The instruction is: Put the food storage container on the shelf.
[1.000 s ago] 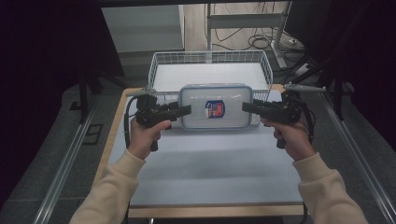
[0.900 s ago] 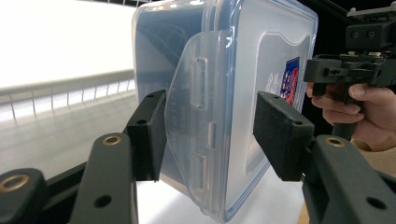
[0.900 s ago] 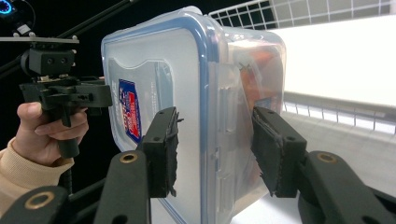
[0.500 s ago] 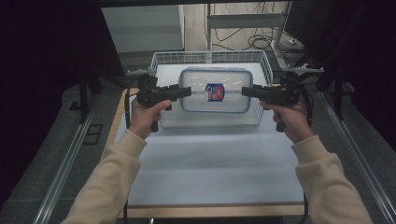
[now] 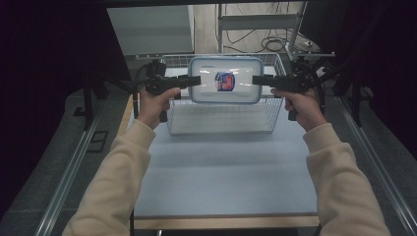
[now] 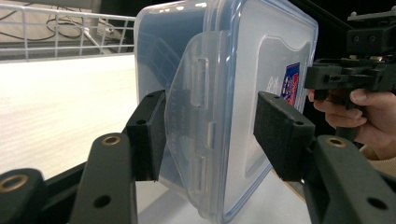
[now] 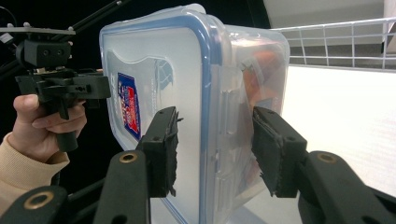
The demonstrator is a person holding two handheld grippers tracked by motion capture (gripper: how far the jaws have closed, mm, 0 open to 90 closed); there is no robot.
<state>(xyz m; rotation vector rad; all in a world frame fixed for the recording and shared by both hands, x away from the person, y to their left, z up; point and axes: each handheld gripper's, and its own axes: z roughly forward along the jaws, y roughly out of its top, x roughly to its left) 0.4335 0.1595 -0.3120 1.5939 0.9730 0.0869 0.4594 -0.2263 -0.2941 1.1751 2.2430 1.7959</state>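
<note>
From the left of the high view, a hand (image 5: pixel 153 102) in a cream sleeve held the left claw (image 5: pixel 195 81) level, its jaws clenched on the left end of a clear plastic food container (image 5: pixel 225 87). In the left gripper view the two black pads (image 6: pixel 150 135) stood either side of the container's side latch flap, one against the flap, the other beside the lid face. The container, with a blue-rimmed lid and a red and blue label (image 5: pixel 224 81) on it, was held up above the white wire basket (image 5: pixel 220 119), which stood at the far middle of the pale surface (image 5: pixel 221 172). On the right, the right claw (image 5: pixel 256 81) was clenched on the container's right end; in the right gripper view its pads (image 7: pixel 164 149) straddled the lid edge and latch, and something orange showed dimly through the container wall. The other hand (image 5: pixel 301 105) gripped that tool's handle at the far right.
</note>
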